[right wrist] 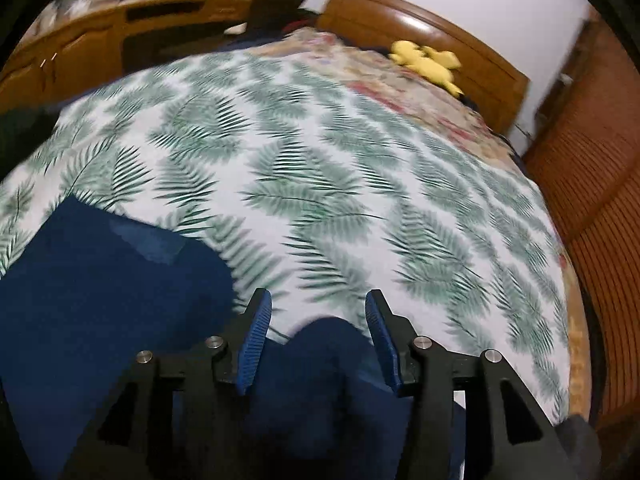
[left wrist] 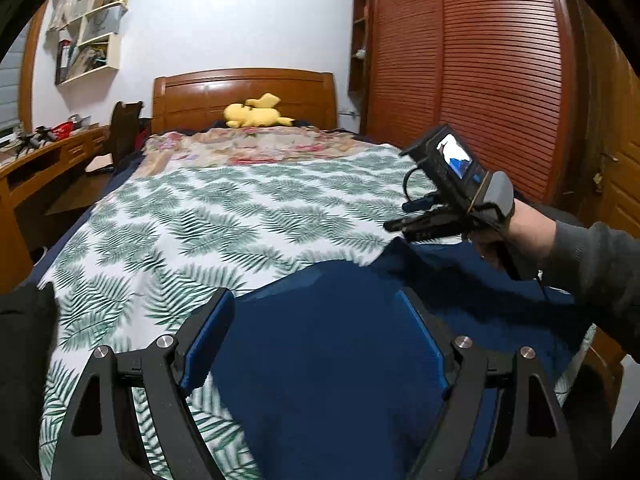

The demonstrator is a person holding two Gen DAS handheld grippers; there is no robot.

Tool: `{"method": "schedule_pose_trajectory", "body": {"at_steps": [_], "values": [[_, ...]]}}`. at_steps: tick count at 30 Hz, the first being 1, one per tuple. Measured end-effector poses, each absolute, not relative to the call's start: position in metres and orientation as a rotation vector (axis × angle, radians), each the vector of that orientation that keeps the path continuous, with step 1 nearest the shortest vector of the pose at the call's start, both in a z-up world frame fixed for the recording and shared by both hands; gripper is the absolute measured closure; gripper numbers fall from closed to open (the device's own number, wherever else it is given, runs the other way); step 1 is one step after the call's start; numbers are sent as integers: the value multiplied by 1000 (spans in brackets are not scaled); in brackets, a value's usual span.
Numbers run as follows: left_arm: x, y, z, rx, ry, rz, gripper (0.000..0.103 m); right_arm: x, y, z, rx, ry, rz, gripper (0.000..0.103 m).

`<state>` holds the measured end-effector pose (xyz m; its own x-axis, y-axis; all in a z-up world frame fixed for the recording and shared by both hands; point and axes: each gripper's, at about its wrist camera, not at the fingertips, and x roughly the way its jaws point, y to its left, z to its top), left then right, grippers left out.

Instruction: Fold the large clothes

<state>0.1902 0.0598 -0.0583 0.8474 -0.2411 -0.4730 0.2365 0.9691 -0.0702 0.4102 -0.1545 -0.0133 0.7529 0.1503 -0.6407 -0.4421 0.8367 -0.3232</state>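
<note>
Left hand-held gripper [left wrist: 316, 320] jaws spread wide — right hand-held gripper [right wrist: 318, 320] half parted, angled downward, gripping nothing.

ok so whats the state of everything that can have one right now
left gripper: open, nothing held
right gripper: open over the garment edge, not pinching it
blue garment: spread on the bed, not yet folded
leaf sheet: spread flat
wardrobe: doors shut
plush toy: lying by the headboard

A garment [left wrist: 328, 360] is spread on the near end of the bed [left wrist: 240, 208], a plush toy [left wrist: 256, 114] lies before the headboard [left wrist: 240, 88], with a wardrobe [left wrist: 460, 52] to the right.
</note>
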Motion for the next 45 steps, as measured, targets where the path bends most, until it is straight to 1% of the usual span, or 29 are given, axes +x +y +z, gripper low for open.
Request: {"method": "schedule_pose_trajectory", "body": {"at_steps": [6, 13, 17, 22, 25, 26, 27, 28, 29, 30, 32, 33, 36, 37, 38, 40, 41, 42, 43, 44, 45], "values": [[205, 25, -70, 19, 536, -312, 20, 398, -243, -4, -408, 685, 257, 52], [225, 5, -97, 34, 613, -329, 20, 415, -329, -44, -250, 834, 153, 52], [228, 3, -106, 44, 634, -322, 20, 443, -354, -70, -168, 895, 140, 52], [230, -1, -114, 67, 656, -306, 20, 467, -362, -95, -98, 986, 153, 52], [231, -3, -118, 81, 667, -301, 20, 470, -363, -95, -83, 987, 166, 52], [231, -3, -118, 81, 669, -303, 20, 471, -364, -96, -89, 990, 170, 54], [232, -3, -118, 82, 669, -305, 20, 471, -363, -96, -96, 988, 179, 60], [231, -3, -118, 82, 668, -304, 20, 470, -361, -95, -101, 985, 198, 75], [232, -3, -118, 81, 668, -304, 20, 464, -360, -91, -117, 973, 201, 93], [232, -3, -118, 81, 668, -304, 20, 461, -358, -87, -149, 944, 189, 100], [232, -3, -118, 82, 668, -299, 20, 453, -365, -71, -149, 832, 118, 100], [232, -3, -118, 84, 668, -297, 20, 449, -370, -64, -132, 806, 84, 100], [232, -4, -120, 88, 671, -293, 20, 455, -381, -66, -98, 835, 62, 100], [231, -5, -120, 91, 672, -292, 20, 455, -383, -67, -106, 834, 48, 99], [231, -5, -120, 91, 672, -293, 20, 454, -385, -66, -100, 833, 46, 95], [230, -5, -119, 95, 669, -295, 20, 453, -388, -62, -104, 837, 24, 85], [229, -6, -119, 97, 666, -295, 20, 453, -388, -58, -123, 833, 7, 77], [228, -6, -118, 97, 665, -296, 20, 451, -387, -54, -143, 827, -6, 72], [227, -6, -117, 95, 663, -300, 20, 445, -388, -49, -171, 811, -34, 57], [226, -6, -116, 93, 661, -303, 20, 437, -386, -42, -187, 791, -60, 47], [224, -7, -114, 91, 657, -308, 20, 429, -386, -36, -189, 770, -66, 45]]}}
